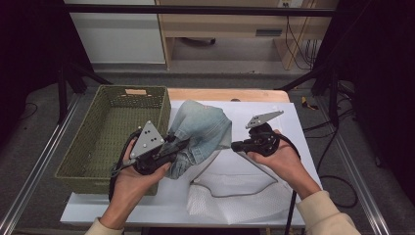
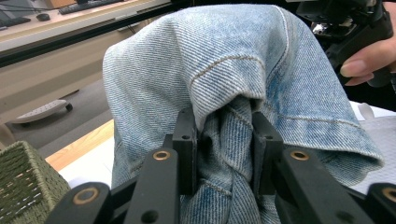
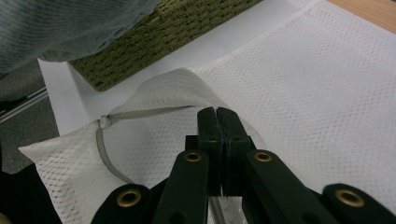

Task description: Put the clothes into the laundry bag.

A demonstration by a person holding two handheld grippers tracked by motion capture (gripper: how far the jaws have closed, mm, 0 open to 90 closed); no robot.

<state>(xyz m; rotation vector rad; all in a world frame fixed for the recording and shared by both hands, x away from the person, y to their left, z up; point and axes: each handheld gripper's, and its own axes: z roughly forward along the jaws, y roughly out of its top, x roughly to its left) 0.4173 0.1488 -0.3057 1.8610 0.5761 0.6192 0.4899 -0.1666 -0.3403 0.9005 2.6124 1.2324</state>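
Denim [image 2: 224,84] bunched in my left gripper [image 2: 223,149], clamped tight.
Right gripper [image 3: 217,122] pinches the mesh bag [image 3: 299,93], holding it open for loading, I reckon.

Dim, even overhead light with dark side edges (close-ups sharp, soft shadows, no glare).
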